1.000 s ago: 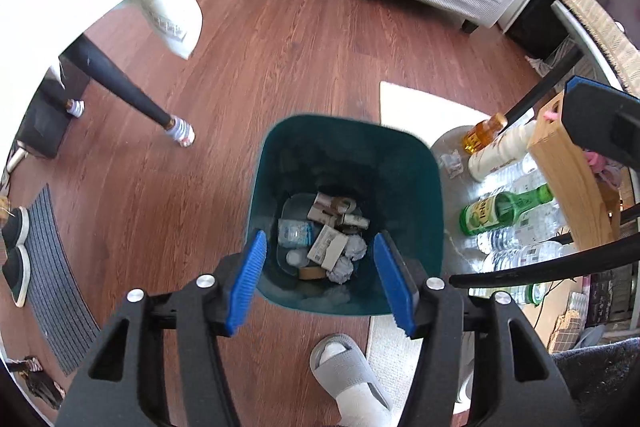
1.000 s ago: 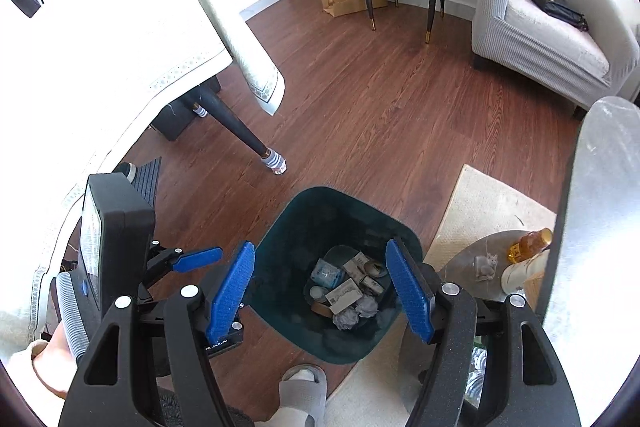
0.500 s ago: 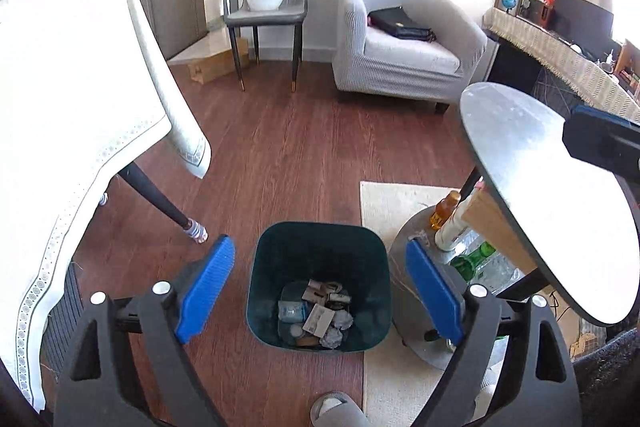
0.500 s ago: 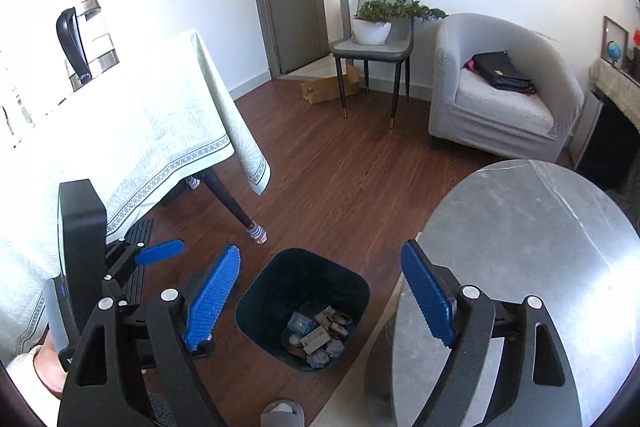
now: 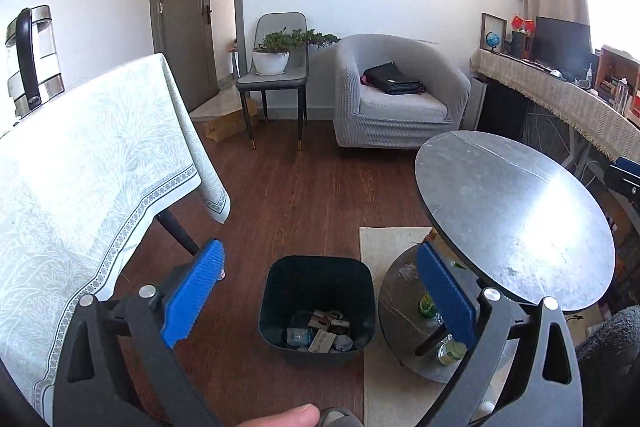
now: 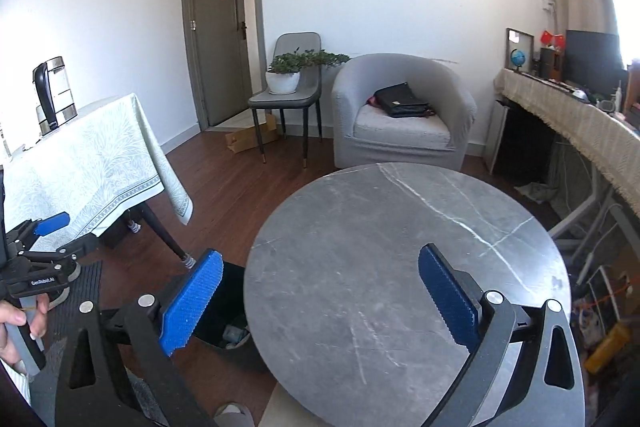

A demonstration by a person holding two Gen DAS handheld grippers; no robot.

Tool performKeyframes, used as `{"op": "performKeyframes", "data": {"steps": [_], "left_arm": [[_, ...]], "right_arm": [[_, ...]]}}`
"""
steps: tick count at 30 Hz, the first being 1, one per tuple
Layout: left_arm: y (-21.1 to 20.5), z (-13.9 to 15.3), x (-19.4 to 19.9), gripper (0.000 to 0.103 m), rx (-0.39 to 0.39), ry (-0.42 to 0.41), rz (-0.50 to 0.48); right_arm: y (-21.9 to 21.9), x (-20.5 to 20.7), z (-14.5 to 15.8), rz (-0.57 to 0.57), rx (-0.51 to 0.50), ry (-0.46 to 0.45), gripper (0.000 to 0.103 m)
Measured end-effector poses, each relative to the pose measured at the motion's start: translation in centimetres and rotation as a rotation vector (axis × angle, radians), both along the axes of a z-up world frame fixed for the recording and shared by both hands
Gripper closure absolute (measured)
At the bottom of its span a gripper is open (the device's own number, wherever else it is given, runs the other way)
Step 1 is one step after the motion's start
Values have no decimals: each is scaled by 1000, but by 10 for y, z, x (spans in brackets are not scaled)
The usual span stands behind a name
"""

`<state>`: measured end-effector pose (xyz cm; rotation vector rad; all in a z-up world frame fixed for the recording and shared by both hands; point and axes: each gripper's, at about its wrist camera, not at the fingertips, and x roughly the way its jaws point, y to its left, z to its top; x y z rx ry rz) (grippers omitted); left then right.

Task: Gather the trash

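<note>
A dark green trash bin (image 5: 316, 277) stands on the wood floor below my left gripper (image 5: 320, 295), with crumpled paper and small boxes (image 5: 320, 333) at its bottom. My left gripper is open and empty, held well above the bin. My right gripper (image 6: 320, 297) is open and empty, above the round grey marble table (image 6: 400, 247). The bin (image 6: 234, 315) shows partly under the table's left edge in the right wrist view. The left gripper's body (image 6: 36, 267) shows at the far left there.
A table with a pale green cloth (image 5: 80, 167) and a kettle (image 5: 32, 59) stands left. The round table (image 5: 516, 211) has a lower shelf with bottles (image 5: 448, 347). A grey armchair (image 5: 396, 95), a chair with a plant (image 5: 276, 67) and a sideboard (image 5: 560, 103) stand behind.
Both grippers have risen and tilted up from just above the bin, so the room and table top now show. Both jaws have opened wider.
</note>
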<state>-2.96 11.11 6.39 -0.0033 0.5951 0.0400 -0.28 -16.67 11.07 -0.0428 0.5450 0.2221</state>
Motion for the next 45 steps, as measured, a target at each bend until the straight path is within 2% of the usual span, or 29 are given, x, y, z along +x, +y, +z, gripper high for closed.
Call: {"op": "performKeyframes", "data": {"steps": [7,15,23,30,36,45], "left_arm": [[-9,-11,-20,4,-10,-20,8],[-22,-19,-26,4,10,-63,43],[-18,-25,-26,4,-9,-73,64],[-21,-29,-28,4,4,-61,56],[-26,-30,-25,4,25,-50,53],[-22,-31,-27,3,-9,-50,37]], "right_arm": [[-50,-30,-8,-71,-4,-46,4],[-74,-56,-37,-68,16,-66,4],[-77,-53,-59,-51,3,-40,4],[-72,-56,-58,-7,33,-44,4],[-60,-58,-59,53,-7,-40,4],[-59,-59,-58,70,-9,-38,4]]}}
